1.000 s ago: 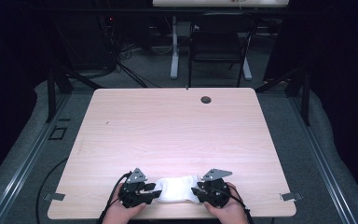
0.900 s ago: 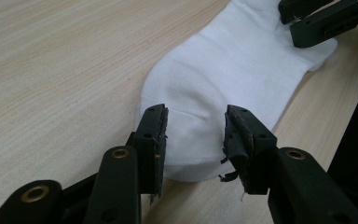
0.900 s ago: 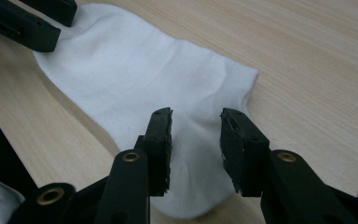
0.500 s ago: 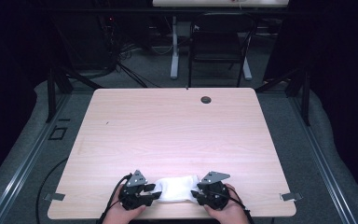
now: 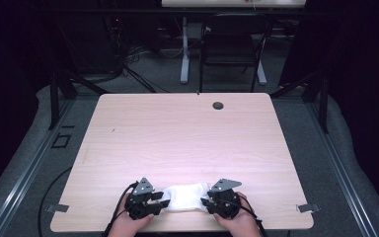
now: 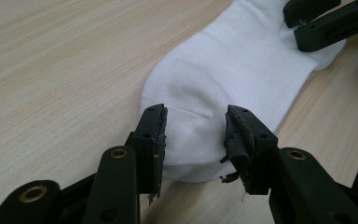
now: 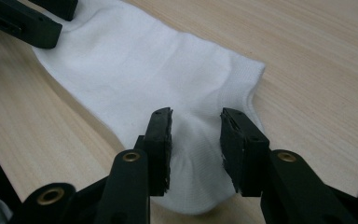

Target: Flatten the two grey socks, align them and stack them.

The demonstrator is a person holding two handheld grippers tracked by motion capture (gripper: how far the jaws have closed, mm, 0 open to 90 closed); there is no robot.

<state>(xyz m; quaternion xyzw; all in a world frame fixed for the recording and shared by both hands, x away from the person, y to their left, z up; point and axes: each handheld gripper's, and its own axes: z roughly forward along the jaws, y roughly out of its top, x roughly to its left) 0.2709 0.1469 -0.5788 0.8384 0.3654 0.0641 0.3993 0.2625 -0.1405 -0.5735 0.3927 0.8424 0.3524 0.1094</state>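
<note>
White cotton is what we have between us: a short sock lying flat on the worktop, close to its near edge, right in front of the person. Its long axis runs across the worktop from side to side, so one end points at each hand.

We see the left tool at the sock's left end and the right tool at its right end, both pointing inward toward each other along that axis. Neither is nearer than the other; each sits at its own end, and the sock spans the gap between them. That is the relation we judge the coming move to turn on: any pull, fold or lift would run along this side-to-side line.

In the left gripper view, the left tool has its jaws spread, standing astride the rounded end of the sock with cloth between them but not squeezed. In the right gripper view, the right tool is likewise spread over the other end of the sock, the pads clear of the fabric on either side.

The sock looks clean, finely ribbed, soft and limp, with a few shallow creases; we expect it to sag when raised.
</note>
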